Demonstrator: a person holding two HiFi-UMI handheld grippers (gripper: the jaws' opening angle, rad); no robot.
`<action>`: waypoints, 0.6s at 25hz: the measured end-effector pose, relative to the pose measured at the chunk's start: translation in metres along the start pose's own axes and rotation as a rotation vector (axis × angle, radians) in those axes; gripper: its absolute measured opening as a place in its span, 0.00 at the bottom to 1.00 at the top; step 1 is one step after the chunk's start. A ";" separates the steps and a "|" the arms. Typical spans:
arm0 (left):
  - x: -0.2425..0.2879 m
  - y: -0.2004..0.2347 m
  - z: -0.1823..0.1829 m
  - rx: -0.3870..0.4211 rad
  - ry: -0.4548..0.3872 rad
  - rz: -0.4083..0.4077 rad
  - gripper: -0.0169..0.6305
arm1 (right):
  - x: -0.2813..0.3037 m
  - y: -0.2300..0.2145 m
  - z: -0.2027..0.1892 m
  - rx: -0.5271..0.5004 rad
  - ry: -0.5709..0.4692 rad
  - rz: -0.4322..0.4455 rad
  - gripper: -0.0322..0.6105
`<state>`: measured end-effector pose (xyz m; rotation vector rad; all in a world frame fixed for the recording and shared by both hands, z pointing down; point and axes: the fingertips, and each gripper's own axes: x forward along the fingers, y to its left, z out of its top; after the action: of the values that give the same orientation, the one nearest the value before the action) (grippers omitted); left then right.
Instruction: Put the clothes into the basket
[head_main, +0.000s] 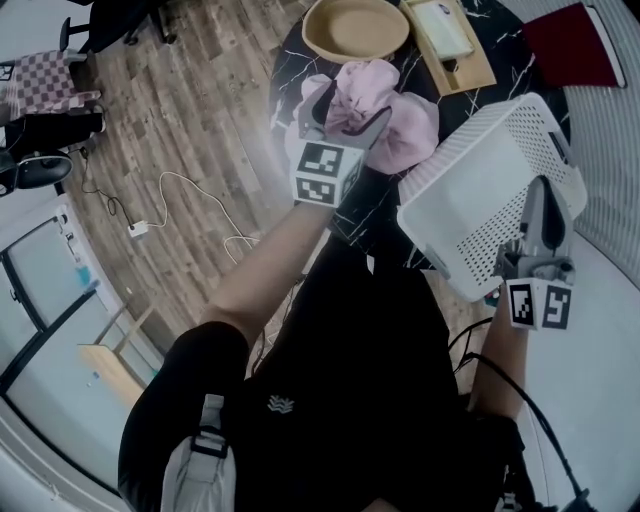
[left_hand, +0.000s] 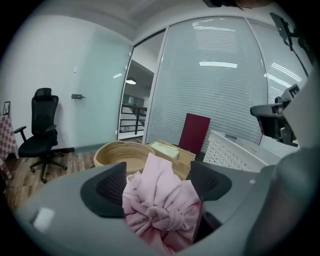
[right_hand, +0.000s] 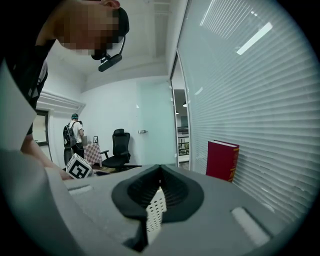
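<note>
Marble table (head_main: 292, 62), wood floor (head_main: 200, 120), left jaws apart about pink clothes (head_main: 385, 110), right jaws clamped on basket (head_main: 490, 190)

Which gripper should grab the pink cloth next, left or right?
Left. The left gripper has its jaws open, already around the pink cloth. The right gripper is shut on the wall of the white basket, holding it.

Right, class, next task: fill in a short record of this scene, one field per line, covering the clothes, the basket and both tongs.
clothes: pink cloth, bunched on the black table, not in the basket
basket: white, perforated, beside the cloth
left tongs: open, cloth between them
right tongs: shut on the basket's rim
</note>
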<state>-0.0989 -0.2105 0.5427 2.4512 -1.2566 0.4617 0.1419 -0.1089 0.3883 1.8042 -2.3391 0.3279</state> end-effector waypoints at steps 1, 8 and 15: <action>0.004 0.002 -0.002 0.003 0.004 -0.004 0.65 | 0.003 0.000 -0.002 0.001 0.004 0.001 0.05; 0.027 0.007 -0.019 0.002 0.050 -0.032 0.53 | 0.019 -0.001 -0.010 0.010 0.028 -0.002 0.05; 0.045 0.009 -0.037 0.032 0.143 -0.031 0.46 | 0.026 -0.004 -0.017 0.015 0.041 -0.010 0.05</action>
<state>-0.0864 -0.2312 0.5967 2.4131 -1.1602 0.6408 0.1390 -0.1296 0.4114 1.7979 -2.3058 0.3783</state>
